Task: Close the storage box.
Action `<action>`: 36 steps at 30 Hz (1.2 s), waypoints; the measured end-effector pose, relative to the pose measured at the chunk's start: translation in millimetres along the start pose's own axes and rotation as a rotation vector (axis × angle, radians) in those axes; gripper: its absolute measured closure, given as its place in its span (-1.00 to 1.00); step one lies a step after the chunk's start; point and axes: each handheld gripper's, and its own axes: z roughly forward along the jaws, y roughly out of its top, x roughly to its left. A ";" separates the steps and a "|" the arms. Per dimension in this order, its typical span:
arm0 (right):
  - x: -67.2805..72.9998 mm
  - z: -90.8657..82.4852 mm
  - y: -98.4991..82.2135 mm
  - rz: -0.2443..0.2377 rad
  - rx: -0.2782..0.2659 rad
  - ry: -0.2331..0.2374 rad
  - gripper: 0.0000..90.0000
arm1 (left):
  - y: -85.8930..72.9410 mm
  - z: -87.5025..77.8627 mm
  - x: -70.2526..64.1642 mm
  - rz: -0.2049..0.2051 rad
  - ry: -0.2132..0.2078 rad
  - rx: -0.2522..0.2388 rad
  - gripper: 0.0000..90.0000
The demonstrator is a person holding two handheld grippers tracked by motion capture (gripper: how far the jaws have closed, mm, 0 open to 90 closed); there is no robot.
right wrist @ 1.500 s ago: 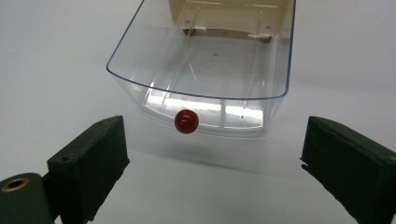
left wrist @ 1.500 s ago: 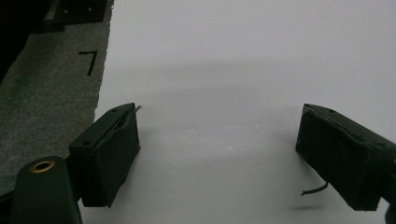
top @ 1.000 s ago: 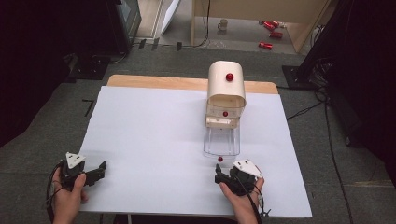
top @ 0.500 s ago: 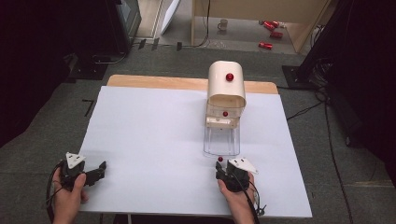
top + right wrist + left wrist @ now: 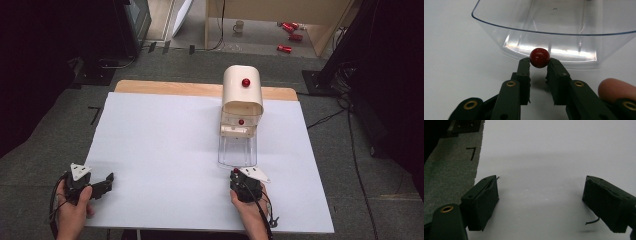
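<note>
White sheeting covers the table [image 5: 165, 160], whose bare wooden edge is seen along the far side in the high view, with grey carpet around it and dark equipment toward the upper left of the frame.

Low and right of centre in the high view, the right hand-held gripper [image 5: 238, 176] is held by a hand entering from the bottom edge. In the right gripper view, its jaws have just been closing and are pinched on a small red ball [image 5: 539, 57], which is clamped between the two pad tips at the middle of the frame, just above the white surface. A fingertip is seen at the lower right of that view.

Just beyond the ball, a clear plastic tray [image 5: 499, 27] is seen across the upper part of the right gripper view, its curved near wall close to the ball but apart from it. In the high view, the tray [image 5: 225, 155] lies at the foot of a cream dispenser [image 5: 242, 97] standing at upper centre; one red ball [image 5: 245, 82] is set on its rounded top and another [image 5: 241, 121] on its front.

At the lower left of the high view, the left hand-held gripper [image 5: 102, 184] rests at the table's near corner. In the left gripper view, its jaws are spread wide over bare white surface, with nothing between them.

Red cans [image 5: 290, 36] lie on the floor at the upper right of the high view.
</note>
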 end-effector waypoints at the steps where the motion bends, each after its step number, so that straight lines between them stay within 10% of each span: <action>1: -0.1 0.6 0.0 0.002 0.002 0.002 0.66 | 0.0 0.0 0.0 0.000 0.000 0.000 -0.70; 36: -4.2 -8.4 23.8 -0.011 -0.051 0.010 0.73 | 0.0 0.0 -0.1 0.000 0.001 0.000 -0.70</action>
